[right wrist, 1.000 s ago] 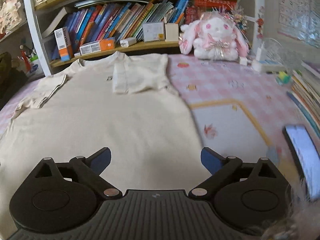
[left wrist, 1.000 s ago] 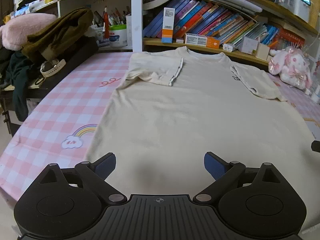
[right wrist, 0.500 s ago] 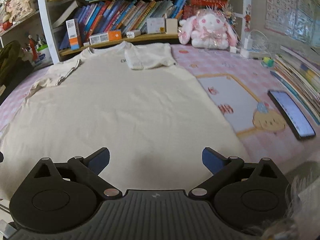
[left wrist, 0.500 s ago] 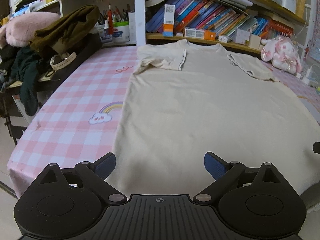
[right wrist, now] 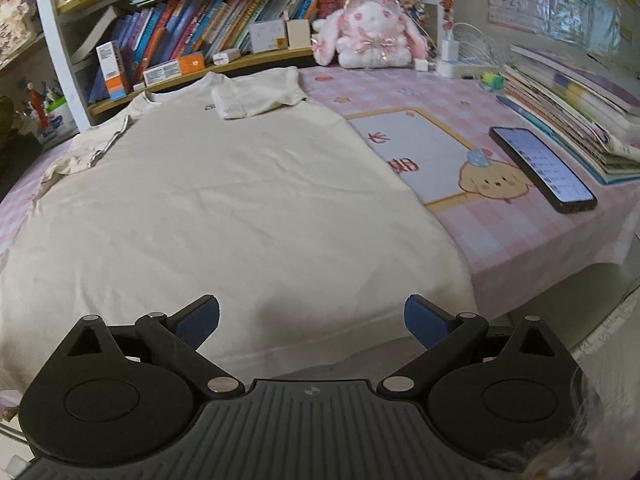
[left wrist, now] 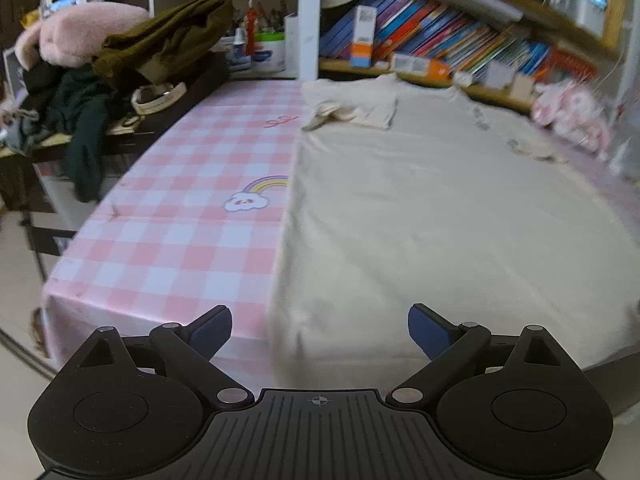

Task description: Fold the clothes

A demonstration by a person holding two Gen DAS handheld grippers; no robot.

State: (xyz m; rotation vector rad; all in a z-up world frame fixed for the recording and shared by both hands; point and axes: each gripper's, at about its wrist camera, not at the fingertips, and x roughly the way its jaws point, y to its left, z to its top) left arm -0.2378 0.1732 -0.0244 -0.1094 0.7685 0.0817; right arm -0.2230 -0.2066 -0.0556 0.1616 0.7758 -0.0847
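Observation:
A cream T-shirt (left wrist: 420,208) lies flat on the pink checked tablecloth (left wrist: 180,208), collar toward the bookshelf, both short sleeves folded in over the chest. It also shows in the right wrist view (right wrist: 224,208). My left gripper (left wrist: 319,330) is open and empty, held just off the table's near edge by the shirt's bottom-left hem corner. My right gripper (right wrist: 312,318) is open and empty, above the hem near the shirt's bottom-right corner.
A bookshelf (right wrist: 208,52) runs along the back. A pink plush rabbit (right wrist: 370,32) sits at the back right. A phone (right wrist: 542,168) and stacked books (right wrist: 572,108) lie at the right. A pile of clothes (left wrist: 132,52) sits on a stand at the left.
Both grippers have pulled back toward the near edge of the table, so the shirt's hem and the table edge now show. Both stay open. The shirt has not moved.

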